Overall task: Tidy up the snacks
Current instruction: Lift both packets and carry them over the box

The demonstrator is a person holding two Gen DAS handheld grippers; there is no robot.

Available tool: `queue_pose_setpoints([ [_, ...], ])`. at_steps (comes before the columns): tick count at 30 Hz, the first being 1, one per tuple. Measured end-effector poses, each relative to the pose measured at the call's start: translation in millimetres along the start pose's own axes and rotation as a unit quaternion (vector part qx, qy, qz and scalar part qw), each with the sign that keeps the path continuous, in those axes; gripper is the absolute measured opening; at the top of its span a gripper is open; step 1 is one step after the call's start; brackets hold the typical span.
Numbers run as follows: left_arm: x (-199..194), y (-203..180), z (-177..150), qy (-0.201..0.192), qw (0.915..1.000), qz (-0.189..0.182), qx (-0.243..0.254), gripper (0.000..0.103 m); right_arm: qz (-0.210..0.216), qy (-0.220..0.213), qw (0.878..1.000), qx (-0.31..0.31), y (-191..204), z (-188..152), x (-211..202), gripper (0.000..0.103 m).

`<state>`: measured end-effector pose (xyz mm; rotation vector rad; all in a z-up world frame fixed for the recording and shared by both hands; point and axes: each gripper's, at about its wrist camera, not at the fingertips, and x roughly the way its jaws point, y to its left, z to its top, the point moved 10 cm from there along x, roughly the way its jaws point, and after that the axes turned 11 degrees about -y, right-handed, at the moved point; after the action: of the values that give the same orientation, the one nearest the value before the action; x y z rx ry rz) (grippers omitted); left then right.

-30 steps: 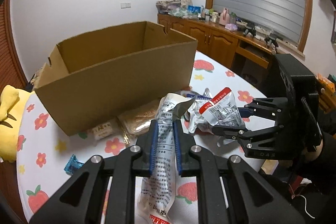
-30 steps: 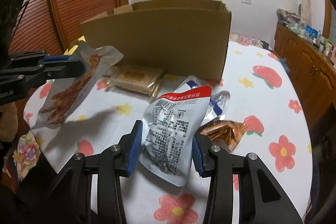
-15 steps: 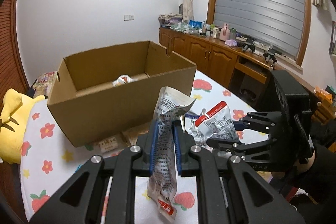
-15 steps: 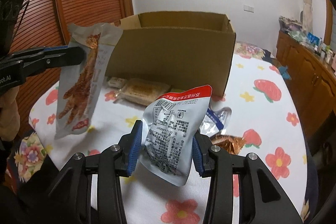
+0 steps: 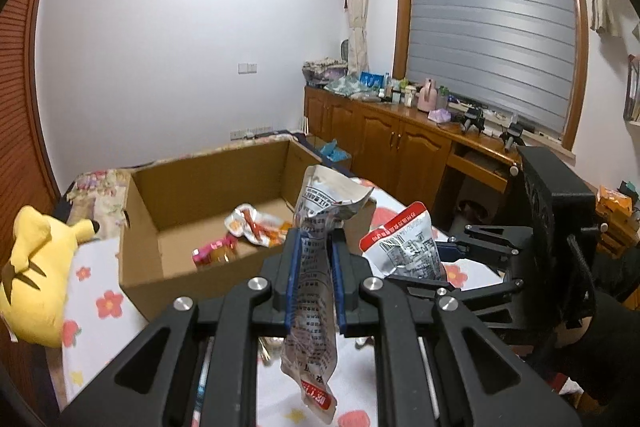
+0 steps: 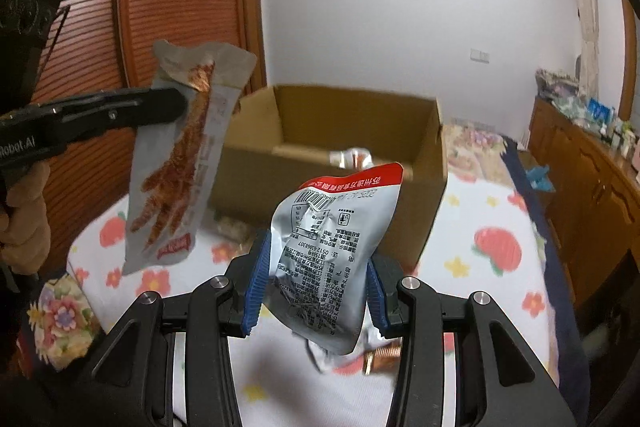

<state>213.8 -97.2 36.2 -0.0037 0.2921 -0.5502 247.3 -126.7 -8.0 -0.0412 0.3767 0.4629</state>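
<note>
Snacks are on the way up: over the last second both packets have risen off the flowered table (image 6: 500, 223) to box height. The left gripper (image 5: 313, 281) pinches a long chicken-feet packet (image 5: 316, 267), and the right gripper (image 6: 316, 287) clamps a silver red-topped pouch (image 6: 332, 247). Both hang just short of the cardboard box (image 5: 208, 183) near the table's far edge, where 2 packets already lie. Carrying them over the rim looks like what remains.

Table (image 6: 500, 259) – strawberry-and-flower cloth; open cardboard box (image 6: 428, 187) on it, yellow plush toy (image 5: 36, 267) at edge, copper-coloured packet (image 6: 380, 357) near front.
</note>
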Motion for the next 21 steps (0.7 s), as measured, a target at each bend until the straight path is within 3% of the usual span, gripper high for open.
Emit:
queue_pose_setpoints([
  [14,24,39,68,-0.026,0.9993,0.025,0.004,0.011,0.028,-0.028,0.999,-0.023,-8,70,36,0.043],
  [21,48,69,89,-0.029,0.9984,0.049,0.006,0.011,0.042,-0.018,0.999,-0.023,-20,83,71,0.044],
])
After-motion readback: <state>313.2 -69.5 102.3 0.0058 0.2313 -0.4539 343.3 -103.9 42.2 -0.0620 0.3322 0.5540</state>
